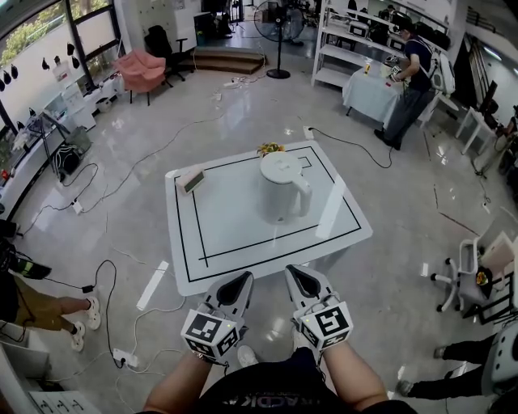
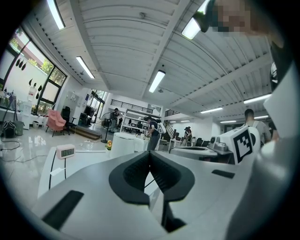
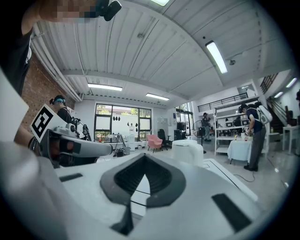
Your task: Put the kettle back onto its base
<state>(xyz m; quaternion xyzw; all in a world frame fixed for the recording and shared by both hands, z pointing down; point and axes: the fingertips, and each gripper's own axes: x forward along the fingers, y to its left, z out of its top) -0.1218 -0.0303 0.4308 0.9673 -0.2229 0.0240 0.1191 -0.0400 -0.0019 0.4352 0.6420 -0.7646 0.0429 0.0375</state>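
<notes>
While left claw (image 1: 240, 280) and right claw (image 1: 295, 272) hover closed, empty, at the near edge of the bench (image 1: 243, 242), the kettle (image 1: 282, 190) stands farther off, handle (image 1: 304, 196) rightward, closer to the right claw.

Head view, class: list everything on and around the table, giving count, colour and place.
Table: one, white with black lines, centre.
Kettle: one, white, upright on the table, far half.
Digital clock: one, white, table's far left corner.
Flat strip: one, white, table's right side.
Yellow-green item: one, table's far edge, too small to name.
Armchair: one, pink, far left floor.
Standing fan: one, black, far centre.
Left gripper: one, grey, shut and empty, before the table's near edge.
Right gripper: one, grey, shut and empty, beside the left.
</notes>
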